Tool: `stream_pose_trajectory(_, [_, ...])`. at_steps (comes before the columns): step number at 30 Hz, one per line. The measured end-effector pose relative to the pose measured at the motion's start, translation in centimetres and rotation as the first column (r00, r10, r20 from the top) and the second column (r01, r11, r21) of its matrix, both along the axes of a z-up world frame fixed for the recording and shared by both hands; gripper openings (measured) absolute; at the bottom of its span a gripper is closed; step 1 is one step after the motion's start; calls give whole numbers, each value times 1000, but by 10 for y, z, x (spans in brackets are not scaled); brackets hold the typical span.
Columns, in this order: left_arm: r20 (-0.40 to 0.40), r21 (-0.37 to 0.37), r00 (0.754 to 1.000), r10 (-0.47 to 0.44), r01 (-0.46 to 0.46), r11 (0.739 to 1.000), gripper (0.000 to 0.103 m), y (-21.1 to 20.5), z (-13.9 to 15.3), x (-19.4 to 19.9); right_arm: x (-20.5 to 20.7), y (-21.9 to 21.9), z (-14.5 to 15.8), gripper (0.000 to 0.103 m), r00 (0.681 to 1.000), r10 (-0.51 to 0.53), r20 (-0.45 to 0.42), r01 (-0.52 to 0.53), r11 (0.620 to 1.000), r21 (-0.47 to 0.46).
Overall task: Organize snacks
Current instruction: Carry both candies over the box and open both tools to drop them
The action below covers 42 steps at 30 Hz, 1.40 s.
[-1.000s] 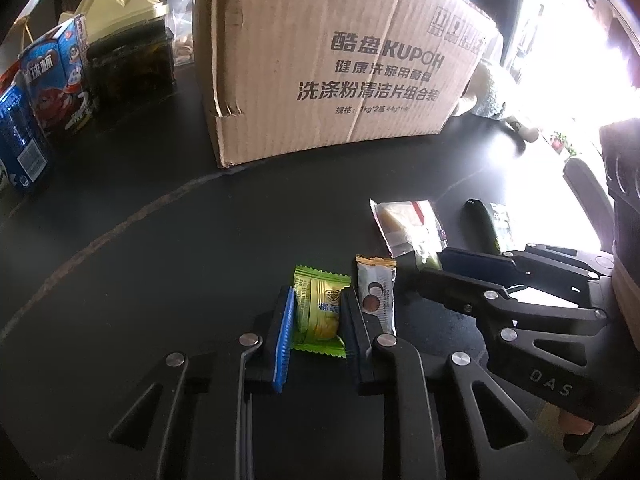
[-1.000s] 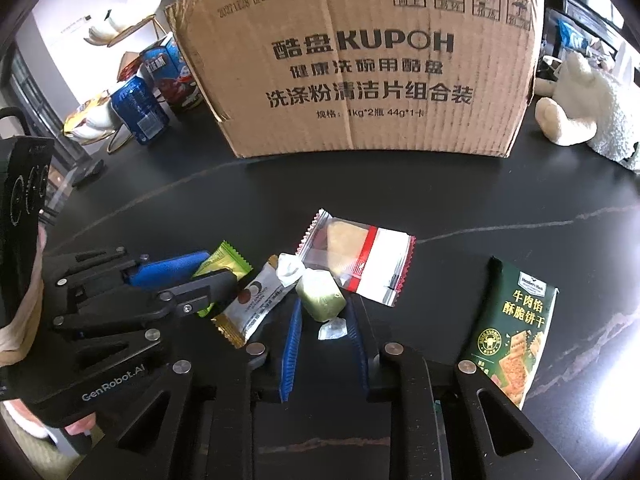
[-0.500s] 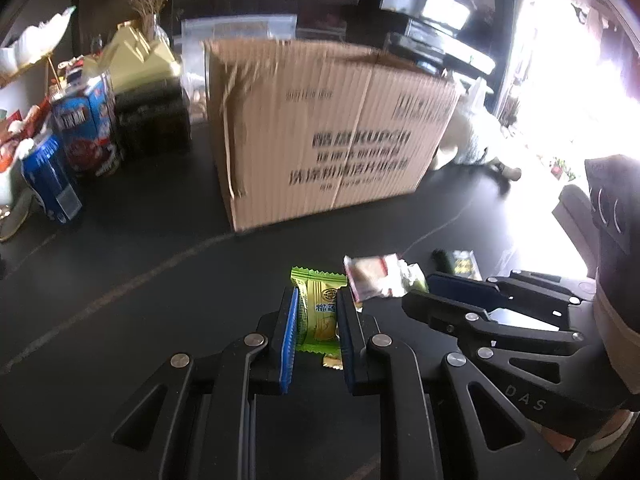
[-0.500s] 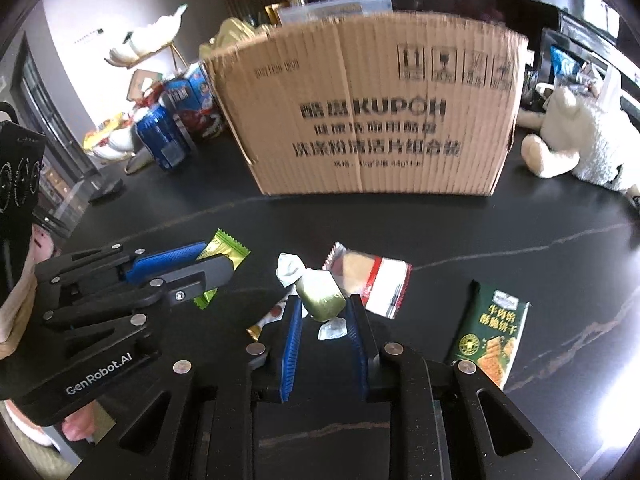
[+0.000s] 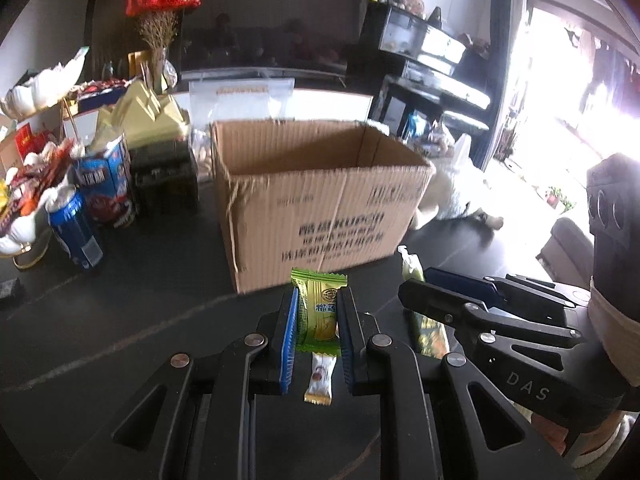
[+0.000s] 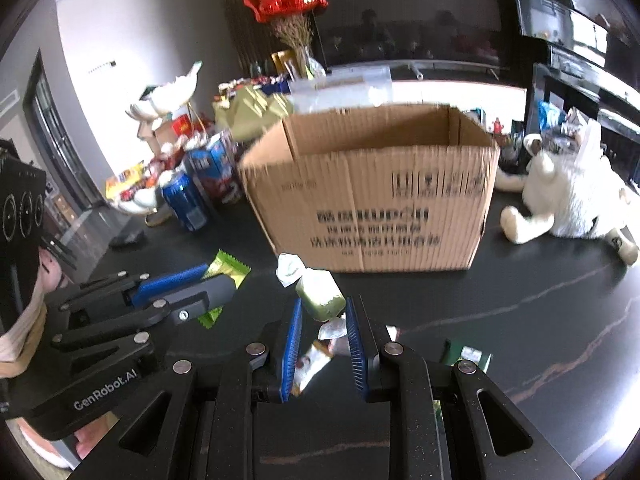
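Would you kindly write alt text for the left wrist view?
The left hand-held gripper pinches a green snack packet above a dark table, facing an open cardboard box. The right hand-held gripper is alongside; a small beige packet lies below.

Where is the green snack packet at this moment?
The green packet is clamped in the left gripper, lifted in front of the cardboard box, left of the right gripper.

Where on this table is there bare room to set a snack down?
Bare: the dark table right of the cardboard box, before the plush toy. Crowded: left of the box around the blue can, and below the grippers.
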<state>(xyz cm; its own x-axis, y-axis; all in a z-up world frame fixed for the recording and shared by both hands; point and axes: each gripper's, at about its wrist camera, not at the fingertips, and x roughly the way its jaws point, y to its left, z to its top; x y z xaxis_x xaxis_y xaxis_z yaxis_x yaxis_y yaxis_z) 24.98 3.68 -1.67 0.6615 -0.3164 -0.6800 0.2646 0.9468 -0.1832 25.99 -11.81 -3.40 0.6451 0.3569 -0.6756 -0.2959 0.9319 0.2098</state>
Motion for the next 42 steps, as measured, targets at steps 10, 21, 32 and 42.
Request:
stream_pose_trajectory(10, [96, 2, 995, 9, -9, 1000, 20, -7, 49, 19, 22, -9, 37, 24, 998, -31, 60, 29, 999, 29])
stream_pose_trajectory(21, [112, -13, 993, 23, -22, 1000, 20, -9, 72, 55, 57, -12, 65, 24, 994, -35, 106, 33, 999, 21])
stream_pose_trajectory(32, [91, -13, 995, 31, -30, 999, 20, -12, 68, 95, 93, -11, 67, 24, 993, -25, 113, 25, 1000, 0])
stream_pose_trajectory(42, [83, 33, 995, 62, -65, 997, 33, -13, 57, 125, 125, -15, 52, 33, 993, -63, 99, 66, 997, -29])
